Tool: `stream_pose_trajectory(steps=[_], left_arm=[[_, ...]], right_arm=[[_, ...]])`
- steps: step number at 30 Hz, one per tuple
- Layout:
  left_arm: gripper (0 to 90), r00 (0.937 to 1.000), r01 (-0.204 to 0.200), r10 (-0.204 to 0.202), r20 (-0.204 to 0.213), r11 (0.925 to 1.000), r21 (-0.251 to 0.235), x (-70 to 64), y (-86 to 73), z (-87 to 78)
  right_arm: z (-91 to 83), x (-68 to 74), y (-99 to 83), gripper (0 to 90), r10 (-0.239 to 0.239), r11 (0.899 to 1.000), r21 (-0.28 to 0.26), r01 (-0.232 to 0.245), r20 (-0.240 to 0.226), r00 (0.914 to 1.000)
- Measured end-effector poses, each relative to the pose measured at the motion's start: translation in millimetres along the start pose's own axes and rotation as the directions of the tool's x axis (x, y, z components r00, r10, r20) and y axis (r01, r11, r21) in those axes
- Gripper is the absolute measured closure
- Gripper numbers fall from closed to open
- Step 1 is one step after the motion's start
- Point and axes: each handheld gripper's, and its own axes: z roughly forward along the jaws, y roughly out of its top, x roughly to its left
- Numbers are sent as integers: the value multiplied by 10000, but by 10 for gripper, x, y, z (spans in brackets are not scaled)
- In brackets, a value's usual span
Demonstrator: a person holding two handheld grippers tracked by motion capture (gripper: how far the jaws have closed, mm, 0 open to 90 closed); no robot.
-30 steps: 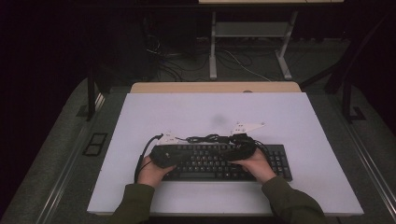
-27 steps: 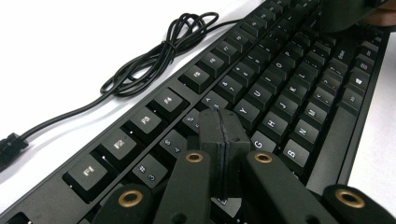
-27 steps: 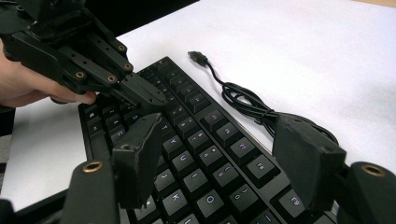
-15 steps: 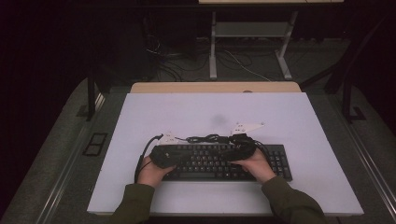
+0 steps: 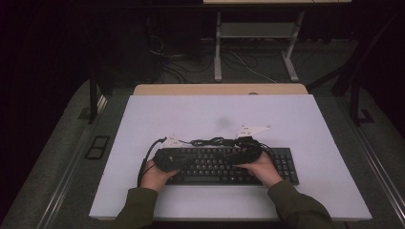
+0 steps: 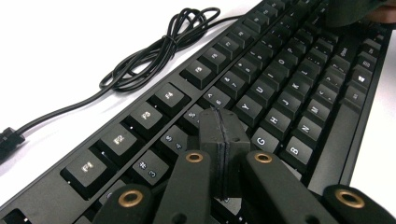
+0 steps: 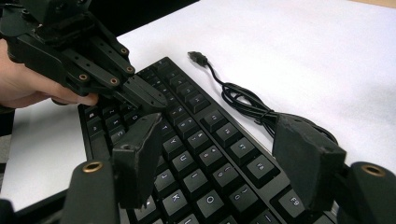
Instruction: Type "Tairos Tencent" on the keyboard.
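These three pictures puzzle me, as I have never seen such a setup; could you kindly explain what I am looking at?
A person sits at a white table, holding a hand-held two-jaw gripper in each hand. The high view looks down from above. Each other picture comes from a camera riding on one gripper. A black keyboard lies on the table, its cable bundled loosely behind it. The left gripper, jaws shut, is over the keys; the right gripper stands open above them. Neither holds anything.

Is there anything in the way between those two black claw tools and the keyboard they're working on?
Nothing visible blocks them. The left gripper, jaws shut together, hangs right over the keyboard keys, and the right gripper, jaws open, hangs over the keys too. The keyboard's cable lies coiled on the table beside the keyboard's far edge, clear of both.
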Motion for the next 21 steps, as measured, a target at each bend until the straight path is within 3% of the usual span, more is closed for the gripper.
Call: stream_pose_trajectory(steps=[9,21], left_arm=[[879,10000,-31,32,39,9999,-162,-21,17,-22],[672,9999,156,-156,-4,9983,-555,11,-60,-178]], right_arm=[[-3,-7,0,326,2,10000,-17,-2,-6,10000],[-9,-11,-11,335,-3,10000,11,3,-33,10000]])
